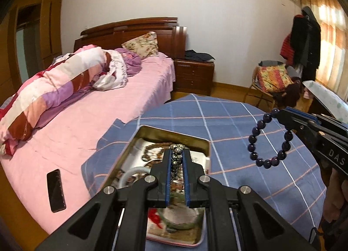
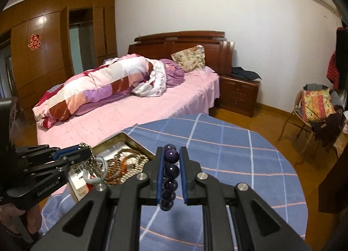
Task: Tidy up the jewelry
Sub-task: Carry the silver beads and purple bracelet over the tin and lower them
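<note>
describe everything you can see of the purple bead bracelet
The purple bead bracelet is a closed loop of round, glossy, dark purple beads that look like polished stone. The right hand-held gripper is shut on a few beads; the rest of the loop hangs free in the air over the blue checked cloth, touching nothing else.
</note>
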A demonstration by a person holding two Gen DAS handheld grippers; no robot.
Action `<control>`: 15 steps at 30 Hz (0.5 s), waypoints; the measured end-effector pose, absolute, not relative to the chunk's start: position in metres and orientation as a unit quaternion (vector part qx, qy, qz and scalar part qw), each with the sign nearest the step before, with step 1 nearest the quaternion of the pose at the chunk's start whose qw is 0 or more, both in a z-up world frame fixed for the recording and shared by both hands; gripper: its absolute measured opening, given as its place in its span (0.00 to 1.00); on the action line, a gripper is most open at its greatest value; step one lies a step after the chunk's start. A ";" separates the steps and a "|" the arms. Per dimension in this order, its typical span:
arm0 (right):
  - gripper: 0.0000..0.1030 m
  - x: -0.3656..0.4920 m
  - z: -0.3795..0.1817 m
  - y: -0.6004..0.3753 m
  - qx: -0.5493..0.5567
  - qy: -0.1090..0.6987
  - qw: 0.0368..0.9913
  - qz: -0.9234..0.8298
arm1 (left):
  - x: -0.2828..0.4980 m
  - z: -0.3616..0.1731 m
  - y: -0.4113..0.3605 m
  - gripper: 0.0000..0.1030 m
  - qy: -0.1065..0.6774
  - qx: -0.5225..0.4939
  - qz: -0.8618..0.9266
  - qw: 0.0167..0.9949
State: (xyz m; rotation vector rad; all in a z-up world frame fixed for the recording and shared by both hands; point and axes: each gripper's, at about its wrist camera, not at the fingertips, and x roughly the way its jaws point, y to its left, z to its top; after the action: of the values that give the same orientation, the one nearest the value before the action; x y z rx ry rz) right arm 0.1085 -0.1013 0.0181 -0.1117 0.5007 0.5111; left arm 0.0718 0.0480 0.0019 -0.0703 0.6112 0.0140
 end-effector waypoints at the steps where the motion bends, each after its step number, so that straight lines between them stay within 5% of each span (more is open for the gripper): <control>1: 0.16 0.108 0.019 -0.096 -0.057 0.244 0.934 0.254 | 0.072 0.002 0.051 0.08 0.300 -0.036 0.009 0.953; 15: 0.16 0.110 0.023 -0.047 -0.074 0.238 0.922 0.296 | 0.072 -0.004 0.081 0.08 0.309 -0.046 0.037 0.949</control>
State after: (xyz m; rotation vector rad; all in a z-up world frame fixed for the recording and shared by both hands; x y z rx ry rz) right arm 0.1104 -0.0468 0.0235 -0.1519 0.4894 0.6081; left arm 0.0717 0.0806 -0.0035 -0.0930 0.6281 0.0758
